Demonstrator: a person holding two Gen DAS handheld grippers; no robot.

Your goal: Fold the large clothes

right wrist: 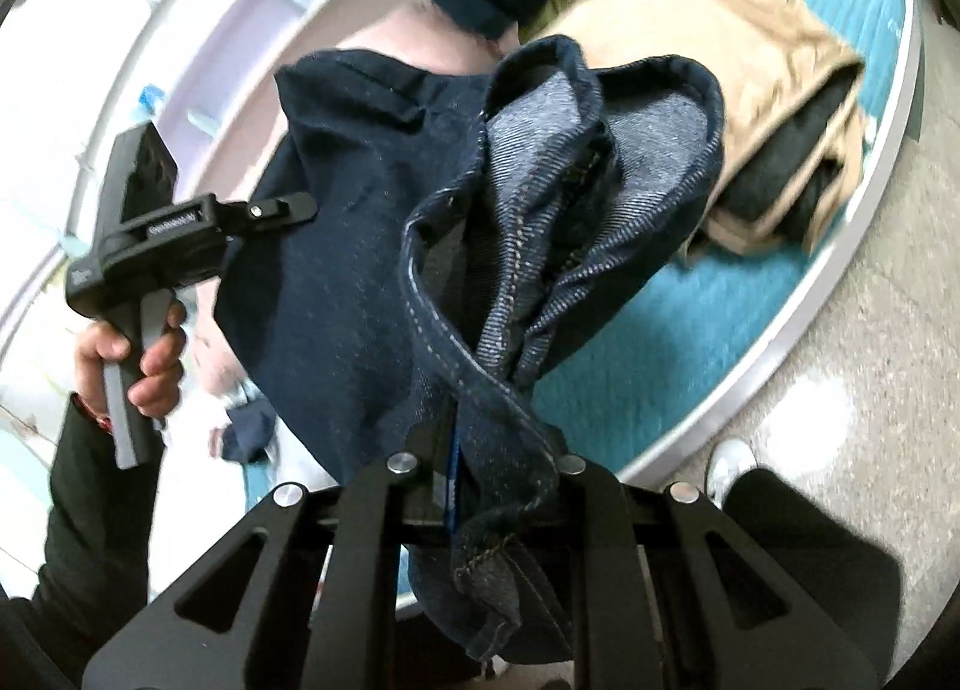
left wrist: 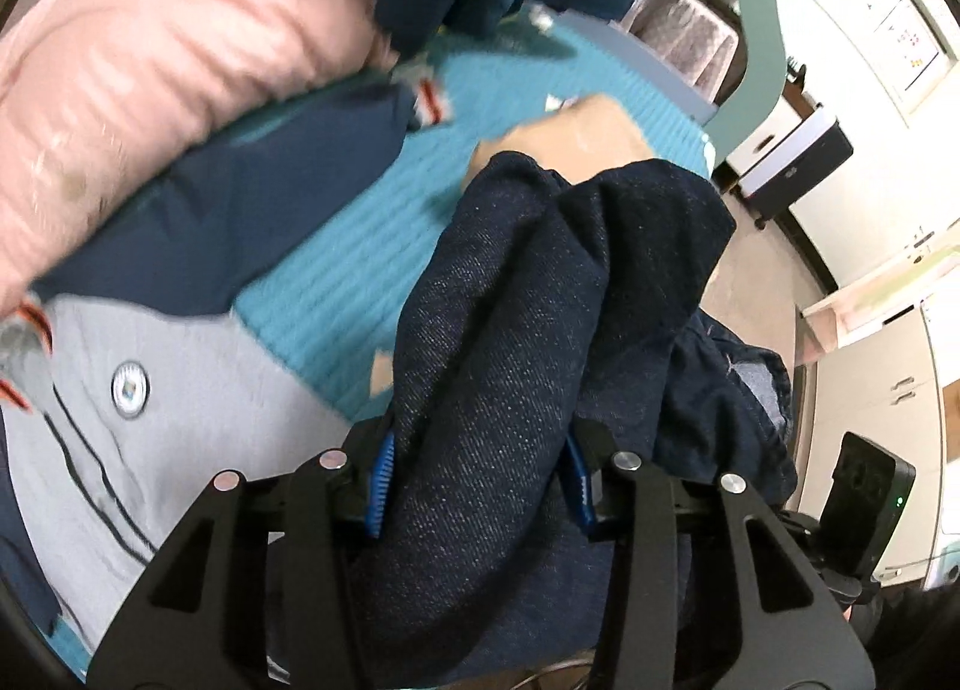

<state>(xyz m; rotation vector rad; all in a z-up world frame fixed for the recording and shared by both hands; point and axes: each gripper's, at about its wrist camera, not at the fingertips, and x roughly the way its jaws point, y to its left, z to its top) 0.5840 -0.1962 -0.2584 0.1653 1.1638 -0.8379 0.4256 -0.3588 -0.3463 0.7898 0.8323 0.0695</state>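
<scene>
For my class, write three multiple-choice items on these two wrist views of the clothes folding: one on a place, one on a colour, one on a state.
1. Where does the tan garment lie?
A. on the teal cover
B. on the floor
C. in a gripper

2. What colour is the puffy jacket?
A. green
B. pink
C. black

3. What is the state of the right gripper?
A. open, empty
B. shut on the dark jeans
C. shut on a towel

Answers: 1 A, teal cover shows around it. 2 B, plainly pink. 3 B, dark jeans pinched between its fingers.

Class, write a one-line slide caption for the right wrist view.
Right gripper clamps a seamed edge of dark denim jeans above a teal mat while the left gripper holds the other side.
</scene>
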